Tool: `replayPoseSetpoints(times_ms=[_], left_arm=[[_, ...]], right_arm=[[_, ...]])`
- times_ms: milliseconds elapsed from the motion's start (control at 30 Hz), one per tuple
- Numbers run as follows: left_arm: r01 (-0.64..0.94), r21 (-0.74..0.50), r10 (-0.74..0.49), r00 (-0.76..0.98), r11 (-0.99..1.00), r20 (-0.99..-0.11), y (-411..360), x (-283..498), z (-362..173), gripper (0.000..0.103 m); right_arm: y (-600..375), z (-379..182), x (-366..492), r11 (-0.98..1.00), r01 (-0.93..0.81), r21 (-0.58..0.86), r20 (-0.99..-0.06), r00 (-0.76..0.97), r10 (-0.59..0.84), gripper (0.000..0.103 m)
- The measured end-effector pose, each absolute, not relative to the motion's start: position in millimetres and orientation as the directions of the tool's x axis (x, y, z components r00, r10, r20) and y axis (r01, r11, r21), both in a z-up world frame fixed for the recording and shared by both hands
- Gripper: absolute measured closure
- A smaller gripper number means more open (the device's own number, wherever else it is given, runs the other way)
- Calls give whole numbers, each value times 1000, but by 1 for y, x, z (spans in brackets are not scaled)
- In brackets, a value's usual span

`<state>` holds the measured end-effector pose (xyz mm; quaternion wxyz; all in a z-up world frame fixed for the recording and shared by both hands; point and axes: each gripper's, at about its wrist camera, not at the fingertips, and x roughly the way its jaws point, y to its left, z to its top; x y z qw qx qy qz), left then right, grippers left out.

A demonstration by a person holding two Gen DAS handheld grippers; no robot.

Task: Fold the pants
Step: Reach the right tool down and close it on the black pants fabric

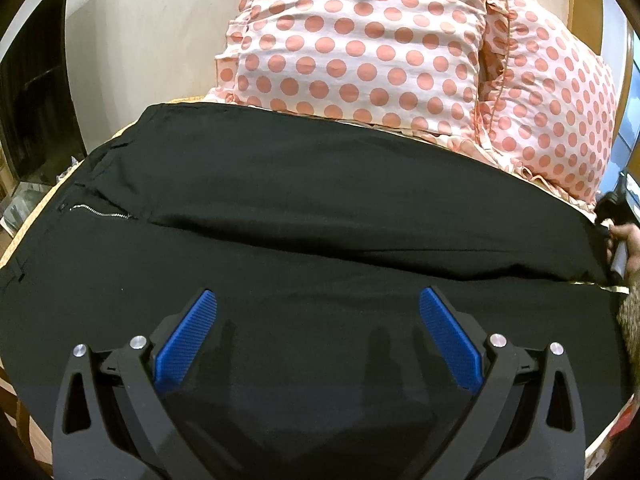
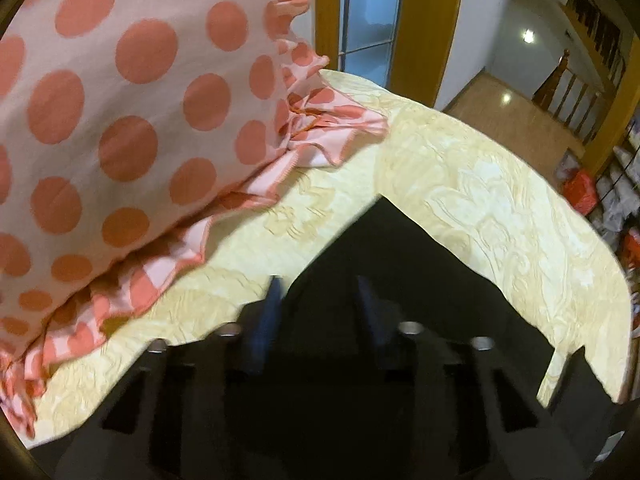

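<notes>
Black pants (image 1: pixel 320 200) lie flat across the bed, waistband and zipper (image 1: pixel 100 212) at the left, legs running right. My left gripper (image 1: pixel 318 300) is open with blue pads (image 1: pixel 188 336) wide apart, low over the near leg and empty. In the right wrist view, which is blurred, a leg end of the pants (image 2: pixel 400 248) lies on the cream bedspread (image 2: pixel 480 200). My right gripper (image 2: pixel 320 288) hovers over it with its jaws partly open and a clear gap between them. The right gripper and the hand (image 1: pixel 616 236) show at the far right edge of the left wrist view.
A pink polka-dot pillow (image 1: pixel 360 40) with ruffles lies just behind the pants and also shows in the right wrist view (image 2: pixel 120 100). A dark screen (image 1: pixel 36 100) stands at the left. A wooden door frame (image 2: pixel 428 20) and cluttered shelves (image 2: pixel 612 200) lie beyond the bed's edge.
</notes>
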<state>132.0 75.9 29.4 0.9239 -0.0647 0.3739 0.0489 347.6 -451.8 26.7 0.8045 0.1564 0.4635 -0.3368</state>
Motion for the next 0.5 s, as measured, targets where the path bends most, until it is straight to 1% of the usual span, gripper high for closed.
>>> replayPoseSetpoints(times_ms=[67,100,167,333,433,500], left_arm=[[-140,-86,41,717,986,-696,76,132,30,2],[-141,-87,42,717,986,-696,76,131,30,2],[-142,-88,41,720,986,-693,77,131,30,2],[-148,-86,48,722,985,-690,77,131,30,2],[-152,-75,60,724,985,-687,76,130,31,2],[-154,-64,69,726,986,-684,74,129,31,2]], right_arm=[[-463,32,324,723,685,89,-853,428,-300,93],[-467,34,316,718,682,137,-849,454,-270,96],[-468,46,293,708,664,238,-825,524,-214,98],[-465,77,220,723,559,406,-723,681,-120,98],[-461,92,165,730,504,462,-657,747,-99,99],[-455,95,127,733,488,474,-636,766,-99,99]])
